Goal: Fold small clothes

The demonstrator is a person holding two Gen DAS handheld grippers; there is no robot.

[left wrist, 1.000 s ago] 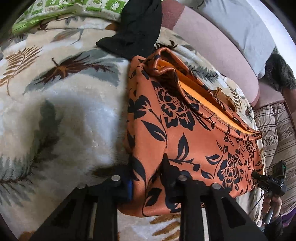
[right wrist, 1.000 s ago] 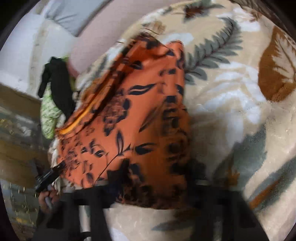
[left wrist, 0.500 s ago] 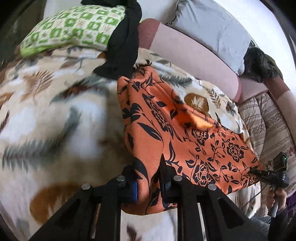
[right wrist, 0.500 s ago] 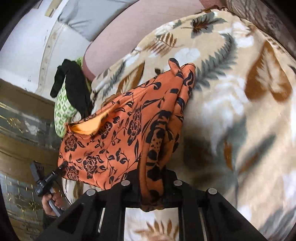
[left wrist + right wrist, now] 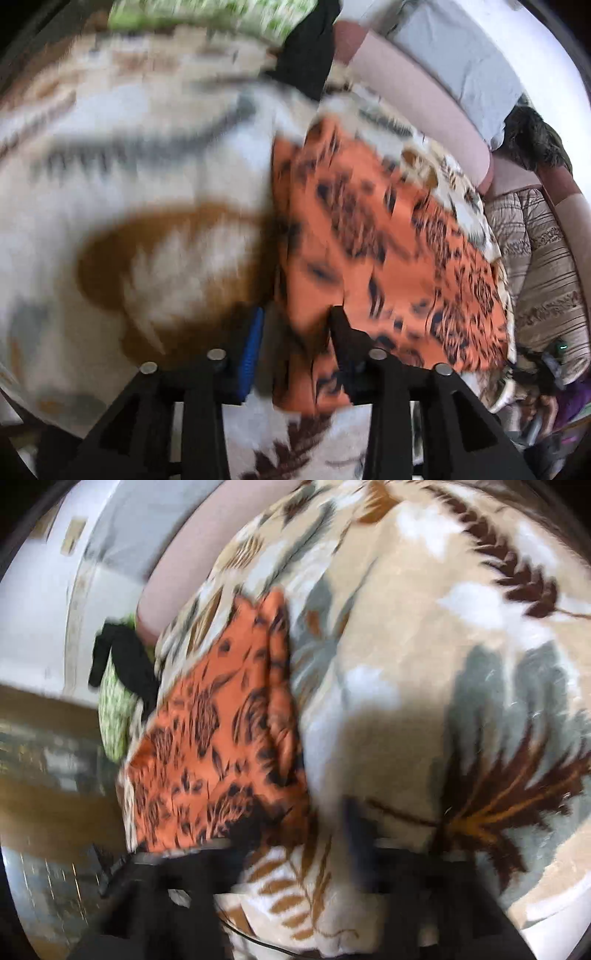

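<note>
The orange floral garment [image 5: 388,258] lies folded on the bed's leaf-print blanket [image 5: 147,184], long axis running from 11 to 5 o'clock. Both grippers' jaws have just been opening: left gripper [image 5: 295,332] straddles its near corner unpinched; right gripper [image 5: 295,823] stands clear, garment at 10 o'clock.

Both wrist cameras look steeply down, close, sharing the orange garment [image 5: 388,258] [image 5: 221,738].

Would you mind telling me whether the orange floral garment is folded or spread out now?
Folded: the orange floral garment lies doubled on the leaf-print blanket, layered edges stacked along one side. Blur hides finer creases.
</note>
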